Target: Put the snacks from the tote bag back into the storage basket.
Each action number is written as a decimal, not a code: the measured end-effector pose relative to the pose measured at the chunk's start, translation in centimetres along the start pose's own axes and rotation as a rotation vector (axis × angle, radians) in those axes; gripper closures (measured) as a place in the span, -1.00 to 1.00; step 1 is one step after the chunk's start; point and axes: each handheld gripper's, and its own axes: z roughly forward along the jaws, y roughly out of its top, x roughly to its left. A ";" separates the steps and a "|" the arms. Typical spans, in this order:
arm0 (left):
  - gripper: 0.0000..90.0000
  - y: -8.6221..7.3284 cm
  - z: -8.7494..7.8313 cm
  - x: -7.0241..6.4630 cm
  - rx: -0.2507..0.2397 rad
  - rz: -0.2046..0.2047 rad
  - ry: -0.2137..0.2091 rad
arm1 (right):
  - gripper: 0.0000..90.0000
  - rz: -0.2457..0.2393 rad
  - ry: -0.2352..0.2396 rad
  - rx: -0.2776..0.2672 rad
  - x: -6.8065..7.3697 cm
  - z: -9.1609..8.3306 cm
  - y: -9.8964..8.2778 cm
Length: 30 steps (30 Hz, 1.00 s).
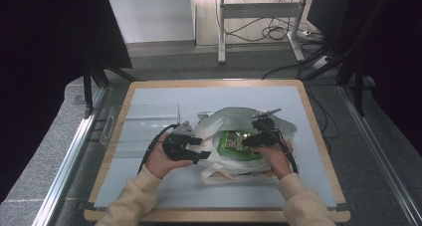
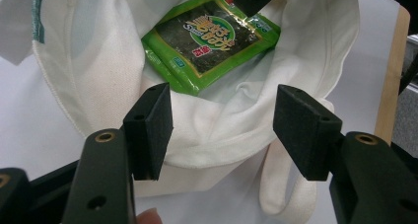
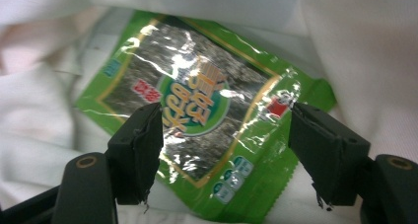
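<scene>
Left forearm: cream sleeve, enters from the bottom edge of the high view, angled up and inward. Left hand [image 1: 161, 159]: wrapped round the body of the left gripper [image 1: 205, 148], which points toward the right. Jaws wide apart, pads pressing on nothing. Right forearm: cream sleeve, enters from the lower right, angled up and inward. Right hand [image 1: 275, 159]: grasps the right gripper [image 1: 240, 141], which points left and downward. Jaws spread wide, pads clamping nothing.
</scene>
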 end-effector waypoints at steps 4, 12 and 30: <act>-0.10 0.0 -0.1 0.2 0.006 0.006 0.004 | -0.29 0.035 -0.040 0.020 -0.4 0.7 -0.1; -0.10 0.1 0.0 0.2 -0.005 -0.003 0.007 | -0.28 0.052 -0.077 0.074 -0.4 2.2 -0.1; -0.09 0.2 -0.4 0.0 -0.016 0.008 0.000 | -0.33 0.142 -0.024 0.141 -1.7 3.5 -0.3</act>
